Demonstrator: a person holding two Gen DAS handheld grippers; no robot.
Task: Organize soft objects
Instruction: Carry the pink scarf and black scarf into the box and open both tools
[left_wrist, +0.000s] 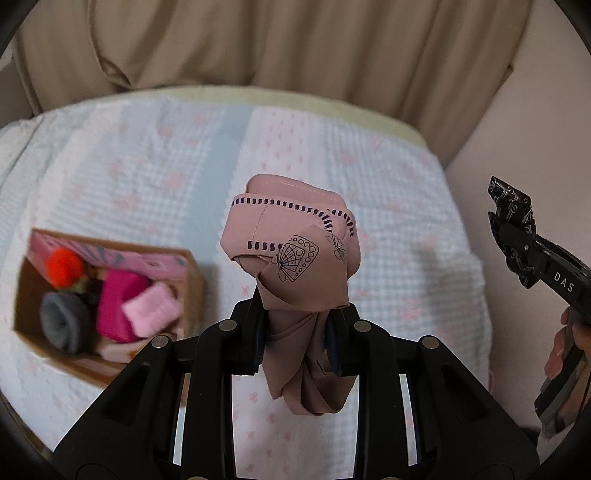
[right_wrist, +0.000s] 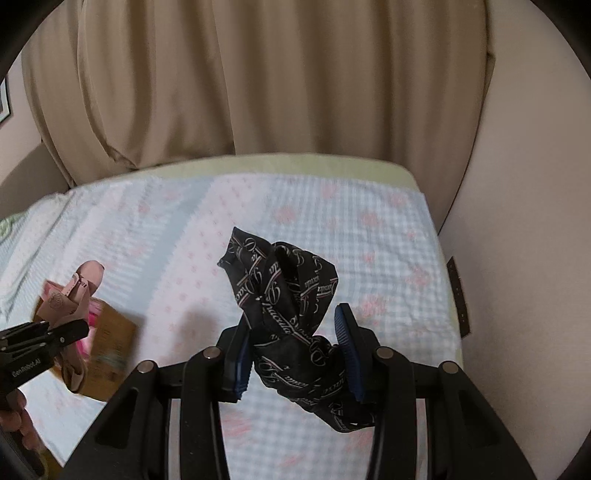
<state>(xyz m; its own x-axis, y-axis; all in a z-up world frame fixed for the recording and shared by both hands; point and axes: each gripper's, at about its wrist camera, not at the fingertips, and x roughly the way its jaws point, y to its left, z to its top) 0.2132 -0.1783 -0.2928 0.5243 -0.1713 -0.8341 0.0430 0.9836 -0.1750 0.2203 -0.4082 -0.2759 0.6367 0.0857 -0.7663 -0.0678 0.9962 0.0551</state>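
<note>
My left gripper (left_wrist: 297, 338) is shut on a knotted dusty-pink scarf (left_wrist: 291, 243) with dark printed patterns, held up above the bed. It also shows in the right wrist view (right_wrist: 68, 295), over the box. My right gripper (right_wrist: 295, 354) is shut on a black scarf (right_wrist: 291, 295) with pale script lettering, held above the bed to the right. In the left wrist view the right gripper (left_wrist: 517, 236) shows at the far right with the black scarf (left_wrist: 511, 201). A cardboard box (left_wrist: 194, 280) lies at the left on the bed, holding several soft items.
In the box lie an orange pompom (left_wrist: 64, 267), a grey roll (left_wrist: 61, 323), a magenta piece (left_wrist: 116, 302) and a light pink cloth (left_wrist: 153, 308). The bed has a pale blue-and-white quilt (left_wrist: 147, 166). Beige curtains (right_wrist: 258, 74) hang behind; a wall (right_wrist: 524, 221) stands right.
</note>
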